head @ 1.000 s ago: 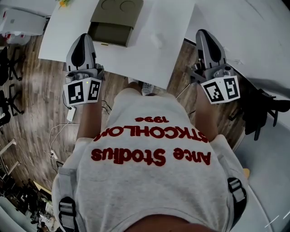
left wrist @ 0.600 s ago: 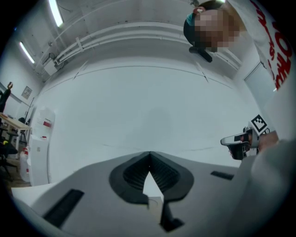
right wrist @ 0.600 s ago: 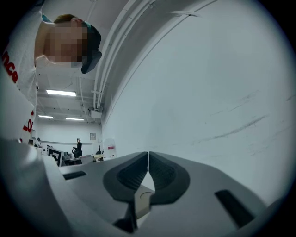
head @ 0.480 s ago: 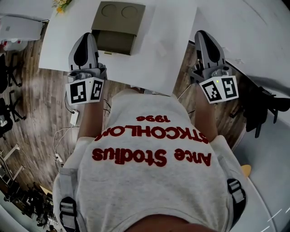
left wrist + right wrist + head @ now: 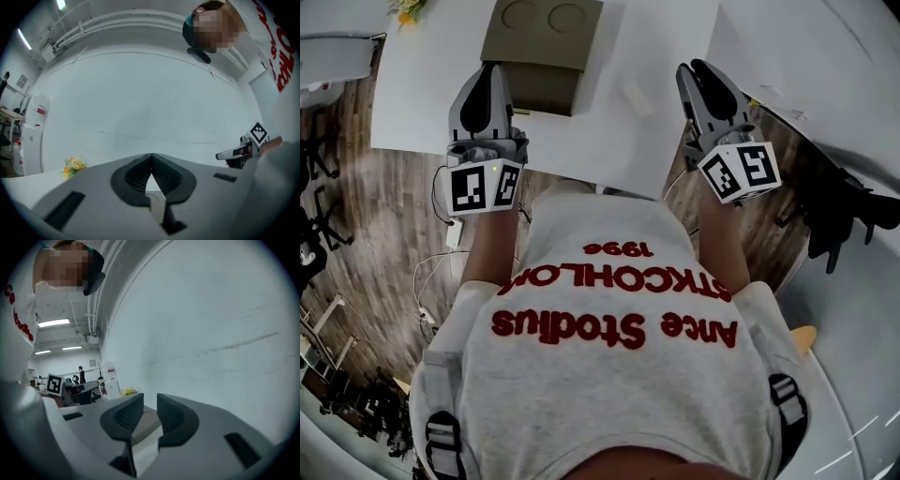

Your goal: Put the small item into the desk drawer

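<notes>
An olive drawer box (image 5: 542, 42) with two round recesses on top stands on the white desk (image 5: 431, 84), its front facing me. A small pale oblong item (image 5: 636, 97) lies on the desk to its right. My left gripper (image 5: 492, 73) points at the box's left front corner; its jaws (image 5: 151, 158) meet at the tips, shut and empty. My right gripper (image 5: 694, 73) hovers over the desk's right edge, just right of the small item. Its jaws (image 5: 150, 401) have just been opening and stand apart with nothing between them.
Yellow flowers (image 5: 405, 7) sit at the desk's far left. A second white table (image 5: 825, 56) lies to the right, with a black chair (image 5: 844, 211) beside it. Cables and a power strip (image 5: 455, 234) lie on the wooden floor to the left.
Both grippers have moved forward toward the desk. The right one has swung left over the desk edge, nearer the small item, and its jaws have parted.
</notes>
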Motion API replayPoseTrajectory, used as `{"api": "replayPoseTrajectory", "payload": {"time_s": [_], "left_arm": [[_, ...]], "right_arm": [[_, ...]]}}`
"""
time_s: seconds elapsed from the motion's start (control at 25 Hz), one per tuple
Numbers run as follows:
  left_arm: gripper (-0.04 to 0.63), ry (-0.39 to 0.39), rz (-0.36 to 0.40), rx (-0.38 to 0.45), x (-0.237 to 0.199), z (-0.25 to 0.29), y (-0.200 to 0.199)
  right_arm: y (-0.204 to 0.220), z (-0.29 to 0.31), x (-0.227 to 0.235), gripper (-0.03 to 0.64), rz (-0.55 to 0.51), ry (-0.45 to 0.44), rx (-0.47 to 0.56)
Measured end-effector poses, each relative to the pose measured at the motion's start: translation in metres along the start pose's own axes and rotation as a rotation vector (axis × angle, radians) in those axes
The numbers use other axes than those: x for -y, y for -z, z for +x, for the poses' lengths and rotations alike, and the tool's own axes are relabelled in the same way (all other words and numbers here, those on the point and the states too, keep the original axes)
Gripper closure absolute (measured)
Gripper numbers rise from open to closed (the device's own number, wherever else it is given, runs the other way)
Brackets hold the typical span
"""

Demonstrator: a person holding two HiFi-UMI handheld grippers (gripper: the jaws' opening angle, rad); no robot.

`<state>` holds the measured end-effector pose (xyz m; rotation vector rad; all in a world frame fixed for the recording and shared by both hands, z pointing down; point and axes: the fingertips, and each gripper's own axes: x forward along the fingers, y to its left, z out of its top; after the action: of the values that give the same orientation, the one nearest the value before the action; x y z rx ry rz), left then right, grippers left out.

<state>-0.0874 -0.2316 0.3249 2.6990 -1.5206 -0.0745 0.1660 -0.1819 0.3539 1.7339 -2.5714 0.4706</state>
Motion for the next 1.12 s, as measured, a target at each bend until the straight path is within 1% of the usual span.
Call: {"api": "replayPoseTrajectory", "payload": {"time_s": [0.24, 0.44, 0.6, 0.72, 0.88, 1.04, 1.12], "left_arm": [[0.588, 0.020, -0.040, -0.063, 0.003, 0.013, 0.029], [0.588, 0.041, -0.055, -0.110, 0.008, 0.018, 0.050], [0.588, 0.047, -0.060, -0.143, 0.007, 0.019, 0.061], [0.588, 0.047, -0.058, -0.158, 0.006, 0.019, 0.066], [0.589, 0.039, -0.067, -0.179, 0.001, 0.018, 0.074], [0.588, 0.029, -0.063, -0.193, -0.005, 0.015, 0.079], [0.589, 0.025, -0.060, -0.198, -0.006, 0.013, 0.080]], "right_arm": [[0.061, 0.017, 0.010, 0.509, 0.033, 0.024, -0.154], [0.116, 0.026, 0.014, 0.480, 0.068, 0.019, -0.282], [0.156, 0.033, 0.011, 0.475, 0.083, 0.004, -0.381], [0.186, 0.036, 0.009, 0.457, 0.066, -0.006, -0.464], [0.217, 0.036, 0.010, 0.436, 0.015, -0.009, -0.559], [0.234, 0.034, 0.007, 0.439, -0.013, -0.017, -0.614], [0.239, 0.033, 0.004, 0.473, -0.013, -0.028, -0.636]]}}
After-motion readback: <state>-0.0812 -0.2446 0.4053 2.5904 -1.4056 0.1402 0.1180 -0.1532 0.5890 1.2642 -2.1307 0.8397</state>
